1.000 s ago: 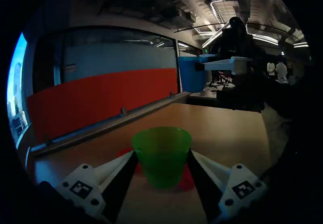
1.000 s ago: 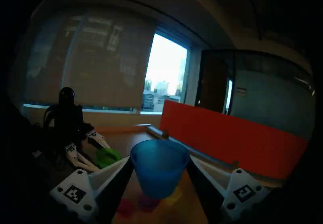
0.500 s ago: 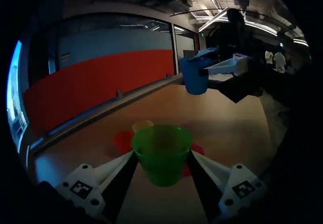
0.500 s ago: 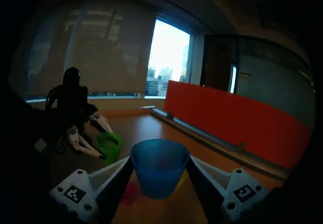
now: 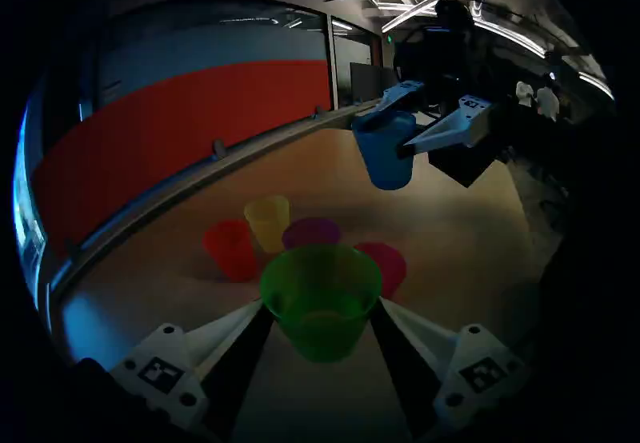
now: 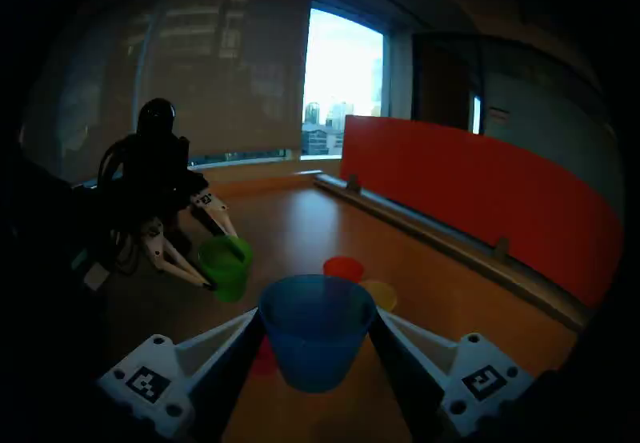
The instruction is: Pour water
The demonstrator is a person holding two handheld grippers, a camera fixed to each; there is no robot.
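A green cup (image 5: 322,299) sits upright between the fingers of my left gripper (image 5: 322,315), which is shut on it above the wooden table (image 5: 448,227). My right gripper (image 6: 317,339) is shut on a blue cup (image 6: 317,339), also upright. In the left gripper view the blue cup (image 5: 386,149) hangs in the air farther off to the upper right, held by the right gripper (image 5: 416,127). In the right gripper view the green cup (image 6: 226,267) is off to the left, held by the left gripper (image 6: 196,255).
On the table stand a red cup (image 5: 230,247), a yellow cup (image 5: 269,221), a purple cup (image 5: 312,233) and a pink cup (image 5: 386,263), grouped just beyond the green one. A red partition (image 5: 176,131) runs along the table's far edge. A window (image 6: 344,83) lies behind.
Both grippers have tilted downward with their cups, bringing the table and the group of coloured cups into view. The blue cup has come lower and nearer to the green one.
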